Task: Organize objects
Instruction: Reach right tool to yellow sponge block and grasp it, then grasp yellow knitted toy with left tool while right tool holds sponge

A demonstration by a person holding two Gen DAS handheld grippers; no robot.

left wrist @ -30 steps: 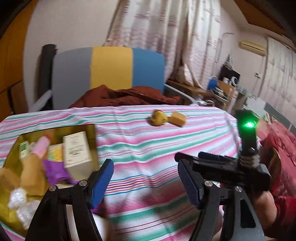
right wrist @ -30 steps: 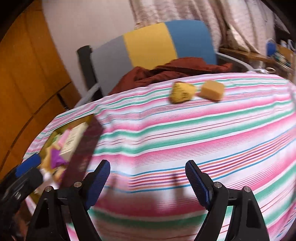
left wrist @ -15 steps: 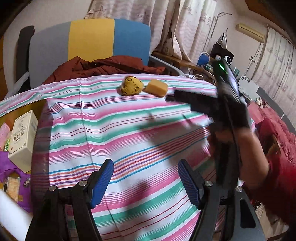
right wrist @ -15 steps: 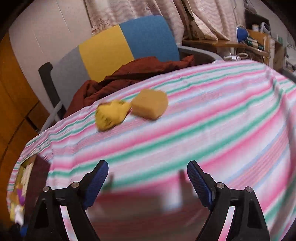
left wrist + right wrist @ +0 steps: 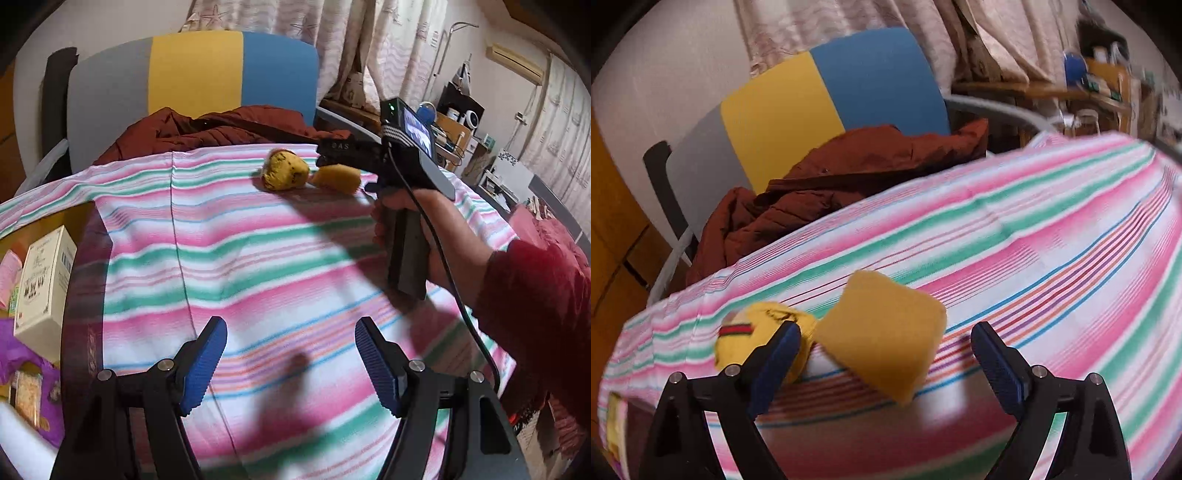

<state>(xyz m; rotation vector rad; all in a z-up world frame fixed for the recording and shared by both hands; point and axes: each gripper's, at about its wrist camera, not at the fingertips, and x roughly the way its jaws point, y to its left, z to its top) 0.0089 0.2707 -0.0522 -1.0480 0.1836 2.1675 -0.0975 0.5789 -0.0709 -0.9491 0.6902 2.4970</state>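
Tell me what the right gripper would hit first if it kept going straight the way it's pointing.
Most likely the flat orange-yellow square sponge, lying between the open right gripper fingers' line on the striped tablecloth. The crumpled yellow cloth sits just left, by the left finger; depth is unclear.

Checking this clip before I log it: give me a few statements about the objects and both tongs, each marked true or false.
1. The right tongs are shut on the orange sponge. False: they stand open and have just been opening wider; the sponge lies between the tips, ungripped.
2. A yellow rolled item with a red-and-green band lies right beside the orange sponge. True.
3. The left tongs hold the cream box. False: they are open and empty over the striped cloth; the box sits off to the left.
4. A dark red garment lies on the chair behind the table. True.
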